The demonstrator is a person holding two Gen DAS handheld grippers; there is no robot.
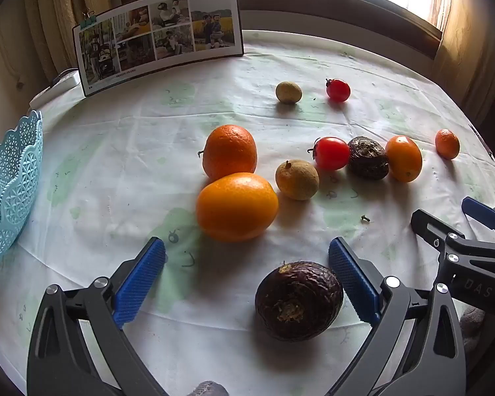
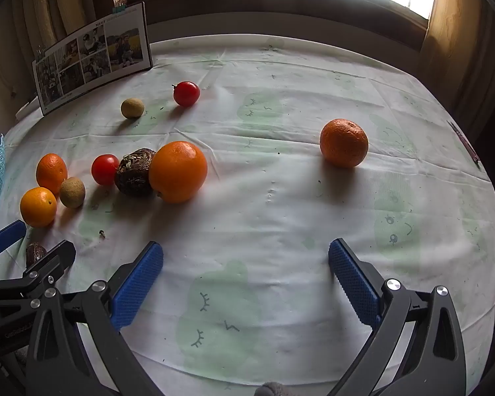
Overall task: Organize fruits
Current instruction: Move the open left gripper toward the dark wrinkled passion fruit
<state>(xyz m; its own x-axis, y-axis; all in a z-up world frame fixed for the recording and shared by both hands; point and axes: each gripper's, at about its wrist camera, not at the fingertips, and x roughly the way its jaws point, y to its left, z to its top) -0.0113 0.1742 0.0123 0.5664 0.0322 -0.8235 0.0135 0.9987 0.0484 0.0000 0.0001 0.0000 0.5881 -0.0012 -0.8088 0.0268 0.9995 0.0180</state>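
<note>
Wrinkled tablecloth (image 1: 115, 165) under scattered fruit. My left gripper (image 1: 247, 280) wide, dark fruit (image 1: 298, 300) between jaws, hugging right pad (image 1: 353, 283). Right gripper (image 2: 246, 280) wide, empty. Risk: uneven closing rolls fruit away.

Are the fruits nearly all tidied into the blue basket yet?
Not yet. Nothing looks put away: the part of the blue basket in view holds no fruit. Nothing is in hand either, though the open left gripper sits around a dark wrinkled fruit without squeezing it. The right gripper is open over bare cloth. Oranges, tomatoes and the rest remain on the table, including a lone orange.
</note>
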